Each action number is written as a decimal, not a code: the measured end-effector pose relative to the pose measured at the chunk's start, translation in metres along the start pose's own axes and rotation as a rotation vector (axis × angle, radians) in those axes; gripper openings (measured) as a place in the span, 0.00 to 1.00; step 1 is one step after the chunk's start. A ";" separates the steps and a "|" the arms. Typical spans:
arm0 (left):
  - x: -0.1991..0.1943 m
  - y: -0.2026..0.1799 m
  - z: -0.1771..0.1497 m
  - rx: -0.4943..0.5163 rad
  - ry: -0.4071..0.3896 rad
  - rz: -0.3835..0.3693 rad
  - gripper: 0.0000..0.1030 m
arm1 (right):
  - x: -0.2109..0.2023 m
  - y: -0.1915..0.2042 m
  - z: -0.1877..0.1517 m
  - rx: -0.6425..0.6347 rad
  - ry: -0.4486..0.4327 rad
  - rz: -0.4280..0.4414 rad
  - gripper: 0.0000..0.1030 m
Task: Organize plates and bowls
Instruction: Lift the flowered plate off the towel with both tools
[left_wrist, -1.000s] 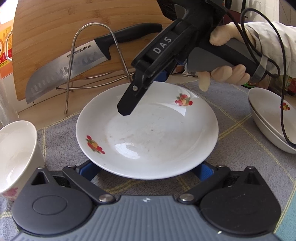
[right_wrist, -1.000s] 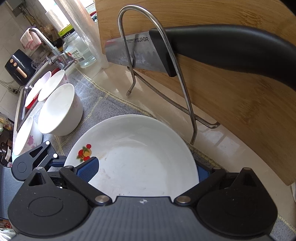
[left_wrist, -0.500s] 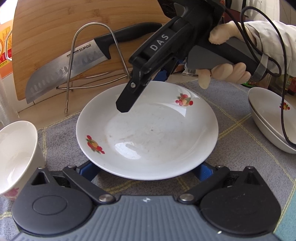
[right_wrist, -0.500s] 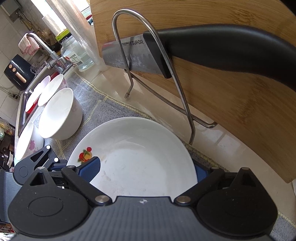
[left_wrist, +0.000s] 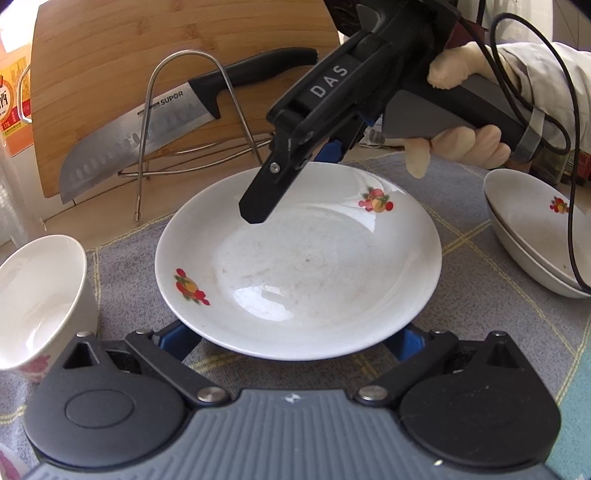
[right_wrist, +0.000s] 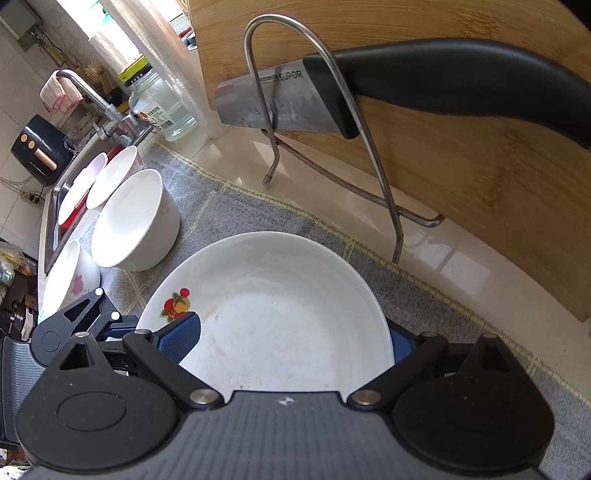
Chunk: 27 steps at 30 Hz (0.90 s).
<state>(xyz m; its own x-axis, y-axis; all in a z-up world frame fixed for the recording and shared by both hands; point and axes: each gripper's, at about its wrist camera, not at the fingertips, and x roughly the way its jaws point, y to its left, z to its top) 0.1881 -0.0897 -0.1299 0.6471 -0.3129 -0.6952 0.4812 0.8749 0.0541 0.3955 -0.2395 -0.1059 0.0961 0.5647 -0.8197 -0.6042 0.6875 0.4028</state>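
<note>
Left wrist view: my left tool (left_wrist: 291, 338) is spread wide around the near rim of the white plate (left_wrist: 306, 266), which sits on the grey mat on the desk (left_wrist: 491, 295).

Right wrist view: my right tool (right_wrist: 295, 332) straddles the plate's (right_wrist: 280, 295) edge (not pinching it), a bowl (right_wrist: 133, 221) just beside.

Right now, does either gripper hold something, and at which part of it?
It seems not. The white round plate with fruit prints lies on the grey mat between the open fingers of the left gripper and the right gripper; neither visibly clamps its rim.
</note>
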 end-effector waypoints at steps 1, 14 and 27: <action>0.002 0.000 0.004 0.001 0.001 0.000 0.99 | -0.001 0.001 -0.001 0.001 0.000 0.001 0.99; -0.021 -0.011 0.005 0.039 0.004 -0.011 0.99 | -0.024 0.025 -0.025 0.020 -0.021 0.006 0.99; -0.052 -0.033 0.006 0.103 -0.009 -0.046 0.99 | -0.060 0.051 -0.058 0.056 -0.081 -0.031 0.99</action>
<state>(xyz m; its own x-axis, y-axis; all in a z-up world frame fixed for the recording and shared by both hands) 0.1420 -0.1048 -0.0909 0.6284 -0.3553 -0.6919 0.5683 0.8172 0.0964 0.3127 -0.2647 -0.0595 0.1787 0.5761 -0.7976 -0.5547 0.7285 0.4019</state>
